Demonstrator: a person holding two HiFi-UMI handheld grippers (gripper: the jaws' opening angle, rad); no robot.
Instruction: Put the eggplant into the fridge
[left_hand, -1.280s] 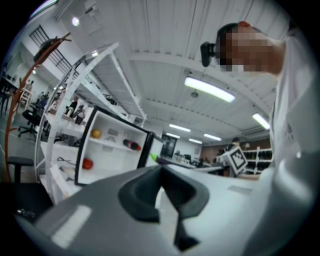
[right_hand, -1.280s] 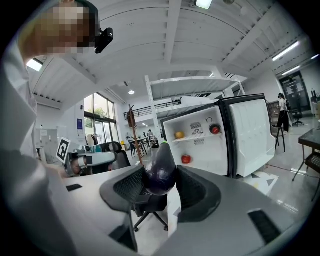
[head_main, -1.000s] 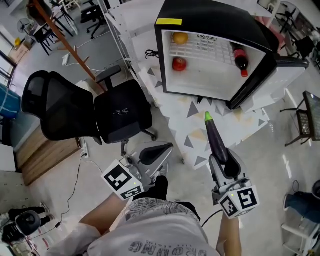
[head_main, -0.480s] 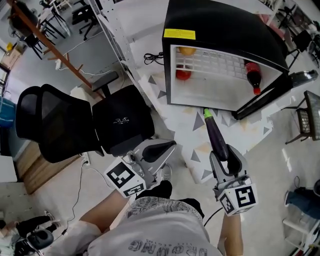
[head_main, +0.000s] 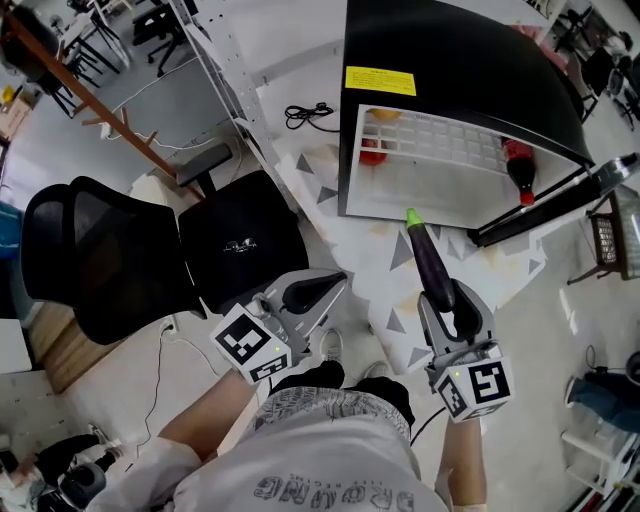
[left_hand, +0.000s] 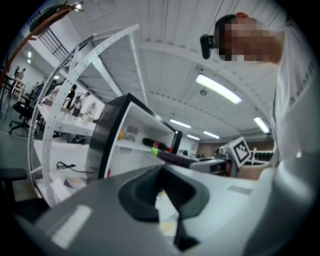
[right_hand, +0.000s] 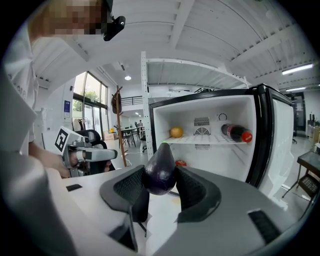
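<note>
Only in head view: yellow sticker (head_main: 380, 80) on top of the open fridge (head_main: 450, 60). Eggplant (right_hand: 160, 170) squeezed tight in right gripper (right_hand: 160, 174), green tip just outside fridge. Left gripper (left_hand: 161, 167) closed, empty.

I'm working in what looks like an open office or lab hall, not a home. There is a black mesh office chair (head_main: 240, 240) on a grey floor (head_main: 560, 330) and a white perforated metal rack (right_hand: 144, 90). More chairs (head_main: 150, 25) stand at the far end. Tube lights (left_hand: 218, 89) run along a high panelled ceiling (right_hand: 210, 30) above tall windows (right_hand: 90, 97). A small fridge (head_main: 450, 70) stands on the floor.
</note>
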